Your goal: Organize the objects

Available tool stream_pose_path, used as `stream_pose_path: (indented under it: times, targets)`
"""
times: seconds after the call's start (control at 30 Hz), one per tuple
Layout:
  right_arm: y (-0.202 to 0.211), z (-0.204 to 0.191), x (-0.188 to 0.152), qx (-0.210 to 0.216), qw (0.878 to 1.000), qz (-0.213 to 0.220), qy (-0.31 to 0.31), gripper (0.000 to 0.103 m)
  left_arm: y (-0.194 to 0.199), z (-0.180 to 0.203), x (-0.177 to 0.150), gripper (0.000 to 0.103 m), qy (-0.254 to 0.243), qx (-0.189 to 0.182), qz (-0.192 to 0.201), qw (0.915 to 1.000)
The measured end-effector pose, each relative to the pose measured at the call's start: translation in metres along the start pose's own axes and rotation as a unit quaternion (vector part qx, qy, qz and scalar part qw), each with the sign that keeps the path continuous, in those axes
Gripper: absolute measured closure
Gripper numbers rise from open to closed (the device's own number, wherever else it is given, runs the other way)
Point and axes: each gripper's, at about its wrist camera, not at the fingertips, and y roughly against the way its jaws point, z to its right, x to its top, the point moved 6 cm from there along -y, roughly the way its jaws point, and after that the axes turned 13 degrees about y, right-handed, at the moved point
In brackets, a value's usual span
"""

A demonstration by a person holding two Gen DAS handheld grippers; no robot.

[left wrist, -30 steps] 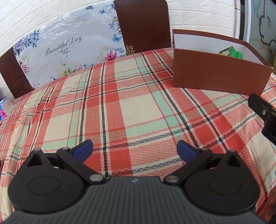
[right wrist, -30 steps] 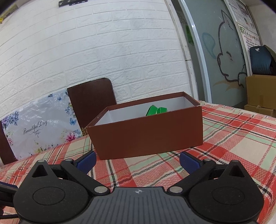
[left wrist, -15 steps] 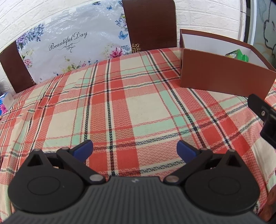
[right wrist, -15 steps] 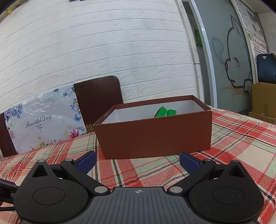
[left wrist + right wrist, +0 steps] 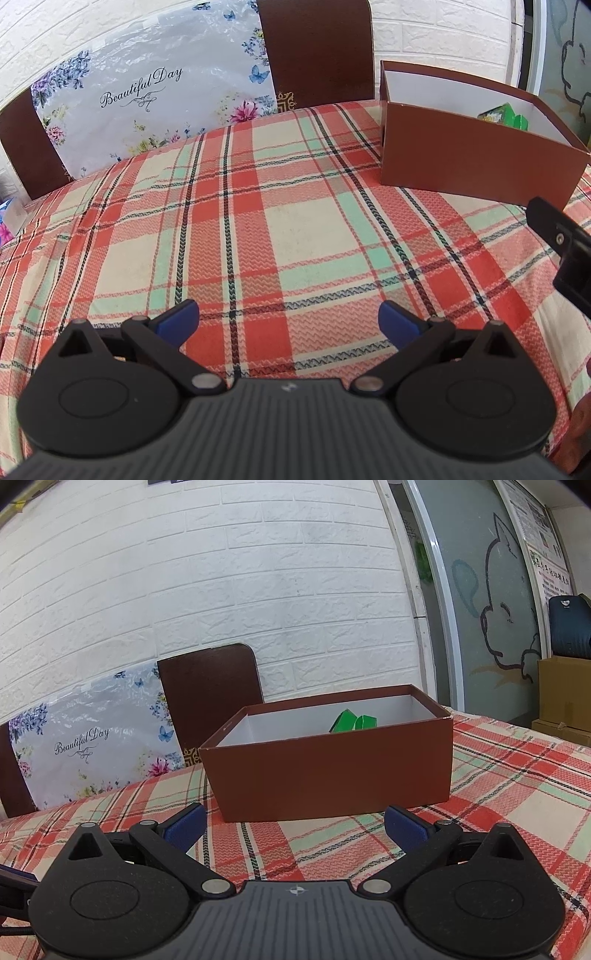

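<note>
A brown open box (image 5: 476,162) with a white inside stands on the plaid tablecloth (image 5: 295,229) at the right; it also shows in the right wrist view (image 5: 332,775), straight ahead. Green packets (image 5: 352,722) lie inside it, seen in the left wrist view too (image 5: 502,114). My left gripper (image 5: 288,319) is open and empty, low over bare cloth, left of the box. My right gripper (image 5: 293,821) is open and empty, just in front of the box's near wall. Part of it shows at the right edge of the left wrist view (image 5: 565,243).
Two dark brown chair backs (image 5: 317,48) stand behind the table, with a floral "Beautiful Day" plastic bag (image 5: 147,99) between them. A white brick wall is behind. A cardboard carton (image 5: 565,698) and glass door are at the far right.
The left wrist view has shifted, so the box and chairs sit further right and lower. The right gripper has tilted up a little and the box looks closer. Both grippers stay open.
</note>
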Motion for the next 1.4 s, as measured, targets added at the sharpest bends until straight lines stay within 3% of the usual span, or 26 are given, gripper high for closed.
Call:
stream_pose_path:
  times: [1.4]
  targets:
    - [0.0009,0.0051,-0.0014,0.004,1.000,-0.004,0.005,0.001,-0.0005,0.0028,-0.0053,0.000,0.001,-0.008,-0.009,0.9999]
